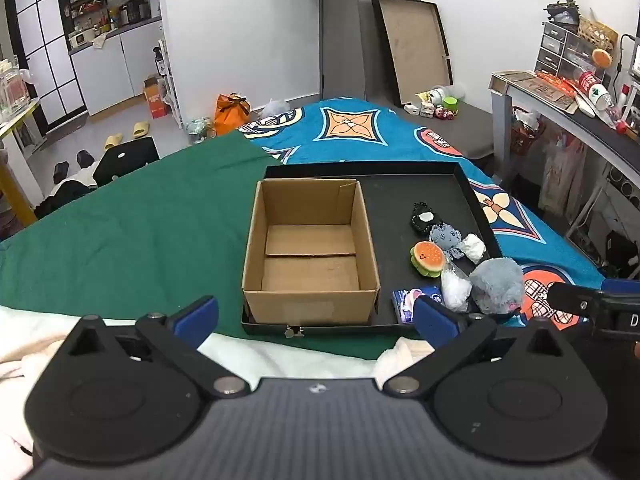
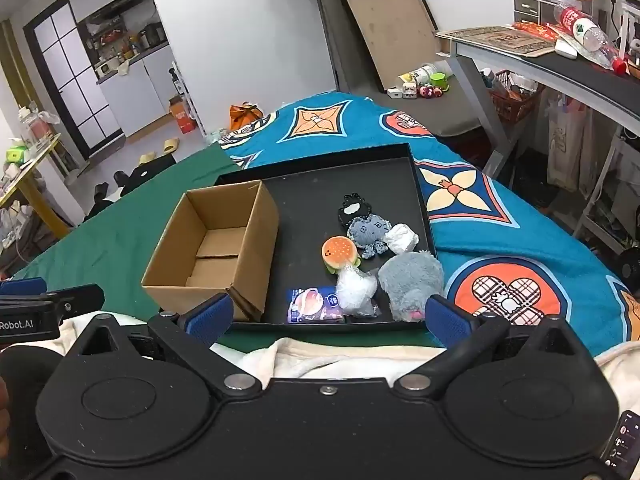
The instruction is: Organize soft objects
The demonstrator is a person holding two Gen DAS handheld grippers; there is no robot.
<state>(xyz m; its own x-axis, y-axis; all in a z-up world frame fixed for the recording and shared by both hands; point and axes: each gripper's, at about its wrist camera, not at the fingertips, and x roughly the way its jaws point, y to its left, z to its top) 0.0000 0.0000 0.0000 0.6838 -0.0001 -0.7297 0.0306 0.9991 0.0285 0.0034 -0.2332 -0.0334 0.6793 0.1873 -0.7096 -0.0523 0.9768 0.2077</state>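
A black tray (image 1: 468,184) (image 2: 420,184) lies on the bed and holds an empty cardboard box (image 1: 310,248) (image 2: 216,248) on its left side. To the right of the box sit several soft items: a burger plush (image 1: 428,258) (image 2: 339,254), a black plush (image 1: 425,218) (image 2: 352,208), a grey-blue plush (image 1: 447,240) (image 2: 370,234), a white wad (image 1: 474,248) (image 2: 402,238), a clear bag (image 1: 454,288) (image 2: 355,290), a fluffy grey plush (image 1: 498,286) (image 2: 412,284) and a blue packet (image 1: 412,300) (image 2: 316,304). My left gripper (image 1: 316,316) and right gripper (image 2: 328,314) hover open before the tray's near edge, holding nothing.
A green cloth (image 1: 140,220) covers the bed's left part, a blue patterned blanket (image 1: 360,128) (image 2: 520,240) the right. A white towel (image 1: 288,356) (image 2: 320,354) lies near me. A cluttered desk (image 2: 560,60) stands on the right.
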